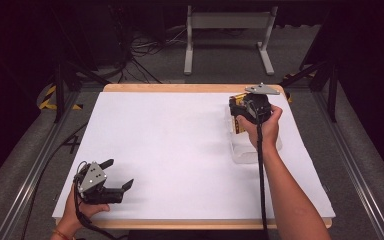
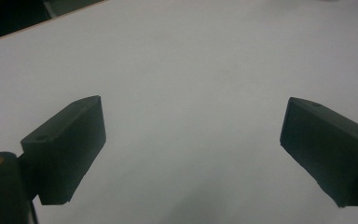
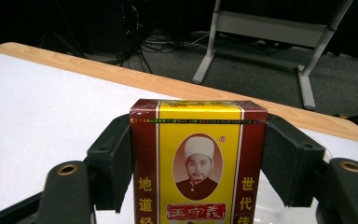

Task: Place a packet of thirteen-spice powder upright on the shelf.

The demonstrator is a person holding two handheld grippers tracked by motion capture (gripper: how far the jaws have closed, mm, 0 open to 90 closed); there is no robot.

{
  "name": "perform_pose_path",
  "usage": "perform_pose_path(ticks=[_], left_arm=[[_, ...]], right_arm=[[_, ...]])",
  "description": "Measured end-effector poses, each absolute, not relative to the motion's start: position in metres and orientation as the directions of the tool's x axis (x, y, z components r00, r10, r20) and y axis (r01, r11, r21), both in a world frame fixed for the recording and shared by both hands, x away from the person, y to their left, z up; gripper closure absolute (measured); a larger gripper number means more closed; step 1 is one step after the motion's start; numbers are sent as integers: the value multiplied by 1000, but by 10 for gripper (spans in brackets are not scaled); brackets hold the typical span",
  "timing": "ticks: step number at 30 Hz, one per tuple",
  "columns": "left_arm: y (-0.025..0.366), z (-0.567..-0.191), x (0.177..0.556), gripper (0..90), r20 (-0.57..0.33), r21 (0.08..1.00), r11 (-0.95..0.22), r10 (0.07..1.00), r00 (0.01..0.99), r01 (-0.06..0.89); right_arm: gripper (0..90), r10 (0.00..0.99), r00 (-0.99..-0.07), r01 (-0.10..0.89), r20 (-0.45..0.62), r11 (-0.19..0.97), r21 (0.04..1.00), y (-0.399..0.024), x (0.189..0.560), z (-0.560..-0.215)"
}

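Upright, the box [image 3: 198,161] sits clamped in the right gripper [image 3: 198,163]; left gripper [image 2: 191,154] fingers apart.

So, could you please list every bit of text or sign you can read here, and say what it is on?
"地道", left column on the box front, cut off below.
"世代", right column, cut off below.
"王守義", red banner under the portrait.
"®", beside the portrait.
The fine strip along the box's top edge is too small to read.
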State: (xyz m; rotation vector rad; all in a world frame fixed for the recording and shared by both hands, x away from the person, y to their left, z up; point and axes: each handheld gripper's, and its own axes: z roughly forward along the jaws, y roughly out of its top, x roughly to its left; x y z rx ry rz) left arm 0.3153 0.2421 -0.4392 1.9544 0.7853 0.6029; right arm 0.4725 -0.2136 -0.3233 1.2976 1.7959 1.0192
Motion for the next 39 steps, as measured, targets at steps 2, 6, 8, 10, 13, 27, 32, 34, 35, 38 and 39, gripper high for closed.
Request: perform_pose_path(ticks=[2,6,8,10,13,27,32,34,35,38,39], left_arm=[[243,-439,315,74,97,882,-377,731,676,281],[244,-439,315,75,97,884,-374,733,673,280],[244,-439,315,75,97,885,-373,734,672,279],[245,-439,315,75,94,886,-370,736,671,281],[245,-439,316,74,94,886,-370,736,670,281],[244,-439,316,74,98,884,-375,733,673,279],[245,-439,315,74,97,884,-374,734,672,281],[245,-439,315,74,96,885,-373,733,673,280],[245,-439,315,74,96,885,-373,733,673,280],[245,-439,316,74,96,884,-373,733,673,281],[245,-439,316,74,96,884,-374,733,673,281]], right_arm=[[327,962,-255,432,-94,201,879,-215,474,-326],[326,965,-242,436,-97,198,878,-217,476,-328],[326,968,-235,440,-84,183,879,-218,477,-328],[326,970,-228,439,-85,180,880,-219,477,-328],[326,975,-206,435,-85,169,885,-223,478,-328],[322,984,-169,486,-64,139,863,-231,484,-335],[322,982,-176,495,-66,146,856,-231,482,-334],[321,984,-168,502,-63,141,853,-232,482,-334],[320,984,-168,505,-63,141,851,-233,481,-334],[315,984,-168,528,-65,146,837,-234,480,-335],[314,983,-168,535,-70,151,831,-235,480,-335]])
